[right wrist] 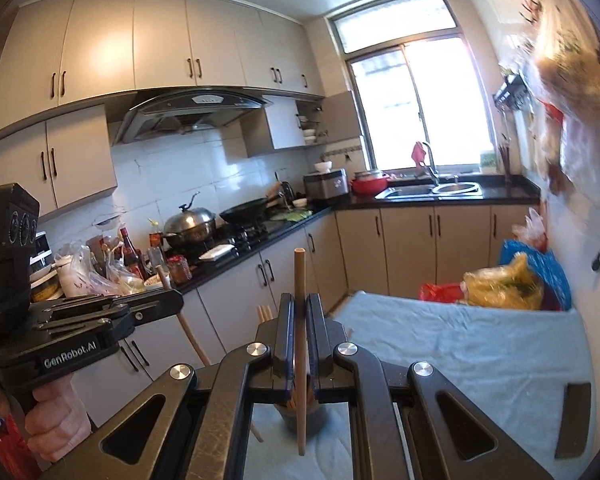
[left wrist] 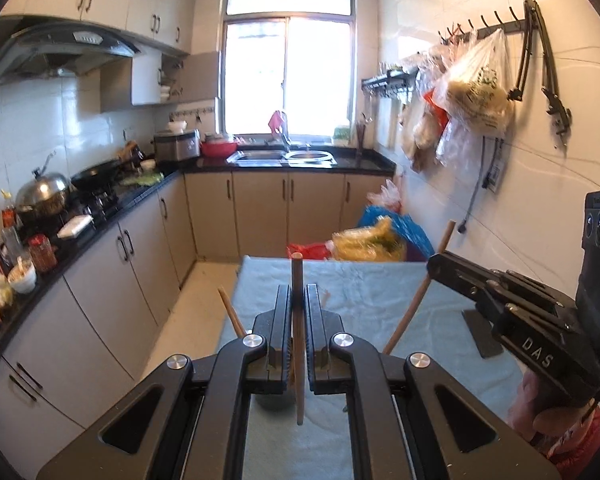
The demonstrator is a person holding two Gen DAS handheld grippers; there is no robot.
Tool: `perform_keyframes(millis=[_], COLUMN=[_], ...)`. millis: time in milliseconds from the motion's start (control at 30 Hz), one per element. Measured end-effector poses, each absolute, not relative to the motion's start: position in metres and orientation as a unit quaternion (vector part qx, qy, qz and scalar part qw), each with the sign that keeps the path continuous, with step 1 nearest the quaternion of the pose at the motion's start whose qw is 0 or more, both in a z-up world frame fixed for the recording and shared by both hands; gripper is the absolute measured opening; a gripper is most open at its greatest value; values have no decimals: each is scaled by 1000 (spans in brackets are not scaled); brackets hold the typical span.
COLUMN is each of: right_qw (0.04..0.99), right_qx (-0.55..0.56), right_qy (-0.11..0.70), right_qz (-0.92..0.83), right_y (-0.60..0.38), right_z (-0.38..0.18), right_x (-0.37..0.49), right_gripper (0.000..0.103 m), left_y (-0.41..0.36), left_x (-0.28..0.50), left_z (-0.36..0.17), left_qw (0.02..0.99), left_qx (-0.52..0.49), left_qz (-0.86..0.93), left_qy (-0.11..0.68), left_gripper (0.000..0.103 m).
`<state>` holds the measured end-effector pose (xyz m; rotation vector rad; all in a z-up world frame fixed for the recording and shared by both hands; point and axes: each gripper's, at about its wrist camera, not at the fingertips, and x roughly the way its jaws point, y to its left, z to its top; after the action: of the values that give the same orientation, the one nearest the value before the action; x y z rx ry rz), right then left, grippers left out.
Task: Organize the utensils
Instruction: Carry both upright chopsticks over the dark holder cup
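Left wrist view shows the left gripper pinching one wooden chopstick upright between its pads, the stick's top end standing above the fingertips and its lower end hanging over a dark cup on the blue cloth. To the right, the right gripper is held by a hand and grips a second chopstick, which slants down toward the near middle of the cloth. In the right wrist view that right gripper is likewise pressed onto its chopstick, directly over the dark cup, where a few more sticks already stand. The left gripper sits to the left, its stick angling downward. A dark flat object lies on the cloth at the right. Judging from this, the work is partly done: some chopsticks are in the cup, two are lifted clear in the air, and each has yet to be lowered into the cup and released.
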<state>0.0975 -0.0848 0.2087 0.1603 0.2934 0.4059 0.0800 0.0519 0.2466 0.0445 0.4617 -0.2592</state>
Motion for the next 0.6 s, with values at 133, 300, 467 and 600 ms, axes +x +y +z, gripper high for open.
perform_keyframes(millis=[133,300,467,600], right_qw=[966,966,966,965], right_qx=[74,78,80,73], right_qy=[140,140,151,169], right_qz=[203,201,193,187], right_y=[-66,-50,-39,-32], right_z=[219,220,208,189], right_x=[118,144,169,185], right_gripper=[7,7,7,7], left_y=[59,69,78,82], left_x=[99,125,150,169], left_z=[255,253,237,221], left_qw=[968,968,964,962], left_qx=[14,-5,-20,-26], left_qz=[-118,-112,-107,-98], left_qy=[222,226,242,255], left_gripper=[6,6,6,6])
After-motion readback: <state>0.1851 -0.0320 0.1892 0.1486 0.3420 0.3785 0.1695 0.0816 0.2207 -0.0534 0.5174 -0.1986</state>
